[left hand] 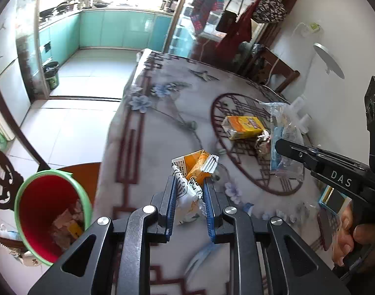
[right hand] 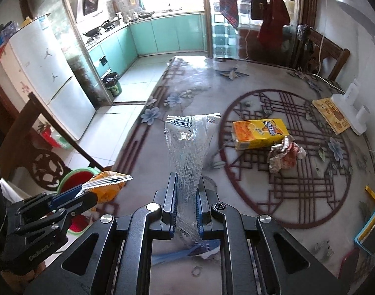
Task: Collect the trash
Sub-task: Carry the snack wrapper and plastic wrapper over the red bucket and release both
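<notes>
On the desk (right hand: 187, 93) a carton (right hand: 259, 132) lies past both claws, a crumpled wad (right hand: 284, 156) touching its near right corner; the bin (left hand: 52, 216) stands on the floor off the desk's left edge, beside a chair (right hand: 40, 152); the fridge (right hand: 45, 78) stands far left; kitchen cabinets (left hand: 123, 28) run behind.

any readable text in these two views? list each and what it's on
"DAS": right gripper, on its side.
"CenRobot.AI", roughly: left gripper, on its body.
"6 9201", partial: clear wrapper, by its barcode.
Yellow carton: brand print too blurred to read.
Orange-and-white wrapper: fine print too small to read.
</notes>
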{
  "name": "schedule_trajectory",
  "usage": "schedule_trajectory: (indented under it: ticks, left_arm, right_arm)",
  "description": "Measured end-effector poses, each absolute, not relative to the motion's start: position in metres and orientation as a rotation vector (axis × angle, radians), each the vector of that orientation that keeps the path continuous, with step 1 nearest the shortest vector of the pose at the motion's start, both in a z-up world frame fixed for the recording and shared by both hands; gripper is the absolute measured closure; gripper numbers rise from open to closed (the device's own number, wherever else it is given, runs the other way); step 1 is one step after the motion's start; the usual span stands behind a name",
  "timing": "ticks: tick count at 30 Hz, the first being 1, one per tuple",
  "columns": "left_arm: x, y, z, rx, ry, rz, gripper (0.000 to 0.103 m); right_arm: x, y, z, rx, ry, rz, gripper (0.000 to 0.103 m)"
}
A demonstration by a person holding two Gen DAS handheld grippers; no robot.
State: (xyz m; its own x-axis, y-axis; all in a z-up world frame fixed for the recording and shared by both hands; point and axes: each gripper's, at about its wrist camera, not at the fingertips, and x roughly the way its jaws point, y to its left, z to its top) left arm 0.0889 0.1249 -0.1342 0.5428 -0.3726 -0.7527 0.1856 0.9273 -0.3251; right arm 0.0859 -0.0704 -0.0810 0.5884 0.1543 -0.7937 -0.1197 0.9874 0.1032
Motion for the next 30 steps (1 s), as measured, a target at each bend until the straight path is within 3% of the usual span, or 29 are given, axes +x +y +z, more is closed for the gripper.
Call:
schedule_trajectory:
  ticks: [30]
  left_arm:
    - [0.042, 0.281, -0.150, -0.329, 0.917, -0.080, 0.084]
  right_arm:
    - [0.083, 0.068, -0.092, -0.082, 0.947, 0.346, 0.091]
